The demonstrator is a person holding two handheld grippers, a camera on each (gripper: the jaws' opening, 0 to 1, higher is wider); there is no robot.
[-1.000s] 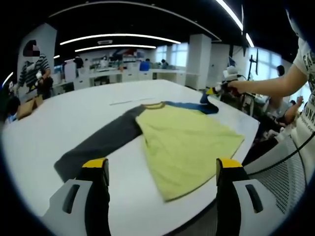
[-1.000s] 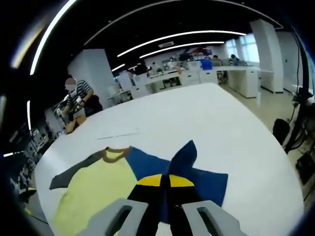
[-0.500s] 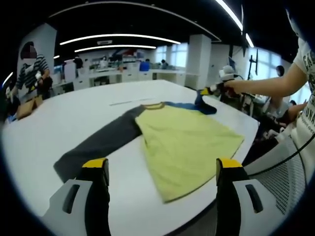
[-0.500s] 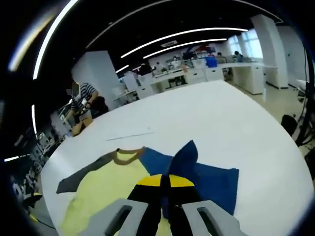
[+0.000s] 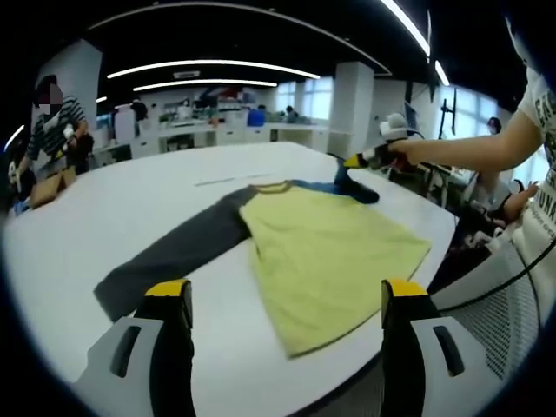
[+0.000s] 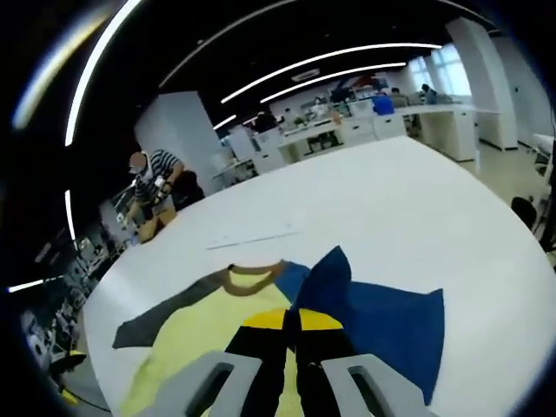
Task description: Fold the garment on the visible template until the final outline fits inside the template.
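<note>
Shirt (image 5: 321, 248) is spread out flat on the big white table (image 5: 104, 217), yellow-green body toward the near edge, dark grey sleeve (image 5: 174, 252) stretched out to one side, and a blue sleeve (image 6: 382, 317) on the other. From the left gripper view the right gripper (image 5: 352, 162) is out at the far end of the shirt with the person's hand (image 5: 401, 149) and bare arm behind it, and it's got the blue sleeve pinched and lifted off the table. In the right gripper view the yellow-tipped jaws are clamped tight together on that blue fabric, with a pointed flap of it sticking up just past the tips (image 6: 291, 320). Compared with a second ago, the pinched end has moved in over the shirt a bit, so the blue sleeve is bunching toward the collar (image 6: 252, 276) rather than lying straight out, and the right view has swung so more of the blue and the tan collar shows. The left gripper (image 5: 287, 300) hasn't budged, jaws wide apart, hovering over the near hem with nothing between them. Grey sleeve and yellow body look the same as before. There's a thin pale strip (image 5: 224, 181) lying on the table beyond the collar, and someone in a striped top (image 6: 161, 178) standing off at the far side of the room by the desks.
</note>
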